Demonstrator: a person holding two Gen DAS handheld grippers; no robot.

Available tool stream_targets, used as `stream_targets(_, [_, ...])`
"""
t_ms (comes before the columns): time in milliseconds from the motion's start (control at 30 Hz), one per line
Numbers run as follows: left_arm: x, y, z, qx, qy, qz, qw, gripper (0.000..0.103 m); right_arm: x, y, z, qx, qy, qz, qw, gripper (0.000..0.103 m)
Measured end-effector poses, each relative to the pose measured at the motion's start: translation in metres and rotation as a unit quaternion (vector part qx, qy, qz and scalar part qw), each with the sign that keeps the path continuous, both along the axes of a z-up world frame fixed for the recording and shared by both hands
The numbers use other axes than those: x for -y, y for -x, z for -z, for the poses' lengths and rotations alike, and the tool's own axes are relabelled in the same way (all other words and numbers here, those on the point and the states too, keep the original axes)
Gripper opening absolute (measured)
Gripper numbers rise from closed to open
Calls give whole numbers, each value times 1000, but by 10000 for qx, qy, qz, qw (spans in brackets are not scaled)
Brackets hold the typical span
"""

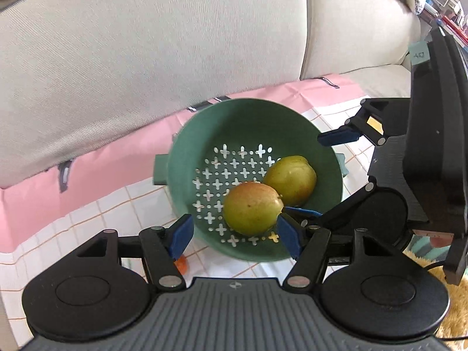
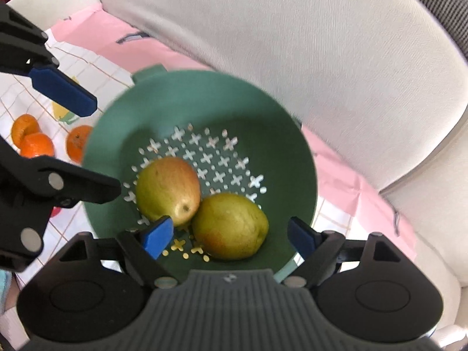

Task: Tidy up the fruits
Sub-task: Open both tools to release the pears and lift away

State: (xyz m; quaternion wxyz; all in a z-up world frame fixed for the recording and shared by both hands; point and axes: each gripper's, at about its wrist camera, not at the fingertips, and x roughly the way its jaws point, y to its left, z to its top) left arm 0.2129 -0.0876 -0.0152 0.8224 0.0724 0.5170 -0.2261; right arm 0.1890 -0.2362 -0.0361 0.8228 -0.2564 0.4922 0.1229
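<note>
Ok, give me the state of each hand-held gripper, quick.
Left hand-held gripper: open, holding nothing, over the green colander.
Right hand-held gripper: open, holding nothing, over the same colander.

Home living room — beige sofa (image 1: 146,44) behind.

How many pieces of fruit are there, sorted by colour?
Green-yellow fruits in the green colander: 2
Orange fruits on the cloth beside it: 3
Total: 5
</note>
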Motion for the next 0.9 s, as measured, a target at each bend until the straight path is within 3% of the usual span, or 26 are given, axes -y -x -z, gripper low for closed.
stream_targets(133, [-12, 15, -11, 219, -70, -108, 9997, 76, -11, 18, -15, 428, -61, -51, 9991, 83])
stream_targets(333, [-32, 36, -22, 515, -314, -288, 9978, 77, -24, 46, -29, 912, -583, 177, 9940, 88])
stream_targets(900, [-110, 92, -18, 521, -365, -1105, 9918, 77, -68, 106, -20, 921, -2028, 893, 9708, 86])
